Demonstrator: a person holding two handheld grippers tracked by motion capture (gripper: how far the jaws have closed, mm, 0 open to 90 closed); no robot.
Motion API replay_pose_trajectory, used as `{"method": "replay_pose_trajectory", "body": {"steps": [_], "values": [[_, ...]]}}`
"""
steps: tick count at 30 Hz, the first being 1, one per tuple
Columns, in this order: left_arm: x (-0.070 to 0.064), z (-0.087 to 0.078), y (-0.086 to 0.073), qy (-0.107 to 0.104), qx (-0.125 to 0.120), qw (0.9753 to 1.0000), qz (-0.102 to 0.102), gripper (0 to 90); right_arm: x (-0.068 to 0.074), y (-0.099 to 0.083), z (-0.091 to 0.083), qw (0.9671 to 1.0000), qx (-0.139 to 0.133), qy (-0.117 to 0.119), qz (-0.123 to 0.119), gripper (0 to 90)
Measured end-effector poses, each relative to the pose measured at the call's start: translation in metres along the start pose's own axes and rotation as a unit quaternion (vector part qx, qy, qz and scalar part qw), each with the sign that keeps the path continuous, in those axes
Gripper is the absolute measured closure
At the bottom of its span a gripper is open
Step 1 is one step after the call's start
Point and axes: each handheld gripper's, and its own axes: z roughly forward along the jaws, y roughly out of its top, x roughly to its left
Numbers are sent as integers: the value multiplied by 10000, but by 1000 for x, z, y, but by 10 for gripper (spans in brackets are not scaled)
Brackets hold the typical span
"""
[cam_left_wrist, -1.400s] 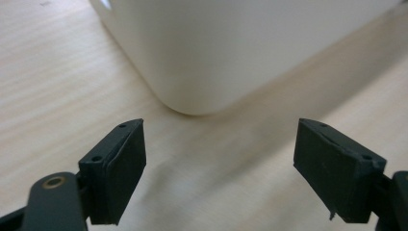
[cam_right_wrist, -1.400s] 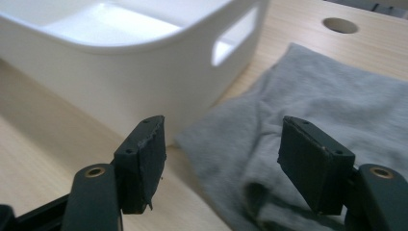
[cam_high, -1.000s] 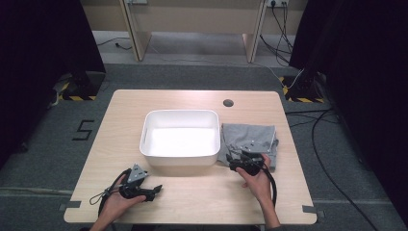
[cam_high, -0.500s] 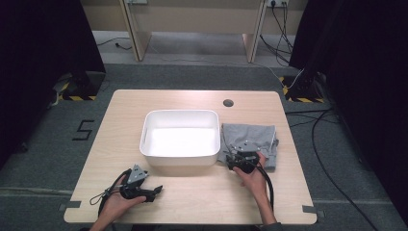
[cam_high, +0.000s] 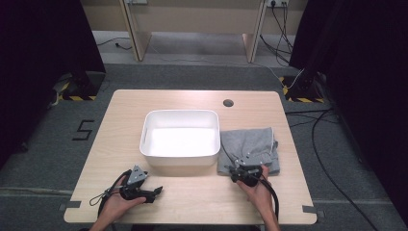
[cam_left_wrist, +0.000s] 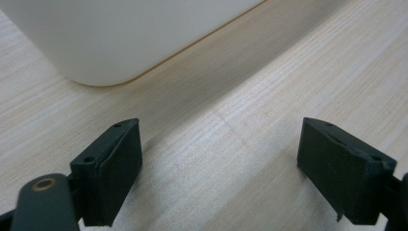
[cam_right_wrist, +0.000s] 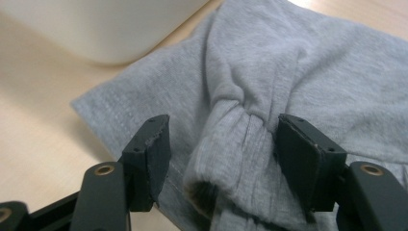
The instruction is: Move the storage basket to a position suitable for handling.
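Two grippers on my side of the table [cam_high: 288, 125]: right gripper [cam_high: 246, 174] sits at the near edge of the grey cloth [cam_high: 250, 144], left gripper [cam_high: 144, 191] low over bare wood near the front left. From the high view I can't read either jaw gap. The right gripper view settles it: jaws apart with a bunched fold of the grey cloth [cam_right_wrist: 240, 144] between them, right pad touching the fold, left pad with a gap, so not pinched. That view also shows the cloth lying flat past the fold, its corner just beside the white tub [cam_right_wrist: 96, 29]. The left gripper view gives jaws spread wide over plain wood, nothing between them, rounded corner of the white tub [cam_left_wrist: 110, 43] just ahead. The high view gives me layout: white tub [cam_high: 179, 156] mid-table, cloth touching its right wall, a round hole [cam_high: 228, 103] at the back. Open room: a broad strip along the front edge between my hands, plus the whole left side of the tub; to the right the cloth stops short of the table edge
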Motion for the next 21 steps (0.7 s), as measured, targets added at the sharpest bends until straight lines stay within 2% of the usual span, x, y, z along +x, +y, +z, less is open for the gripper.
{"method": "replay_pose_trajectory", "body": {"steps": [3,7,12,17,21], "values": [[0,0,0,8,-1,10000,-4,151,5,-7,-11,9997,-17,164,204,382],[0,0,0,18,1,10000,-3,150,12,-19,-26,9991,-98,318,265,382],[-1,0,0,16,3,10000,-6,147,23,-28,-39,9990,-109,334,285,381],[-1,0,0,17,4,10000,-4,148,37,-35,-52,9994,-43,299,176,379],[-1,0,0,15,-1,10000,-6,148,46,-41,-61,9992,-31,338,223,376]]}}
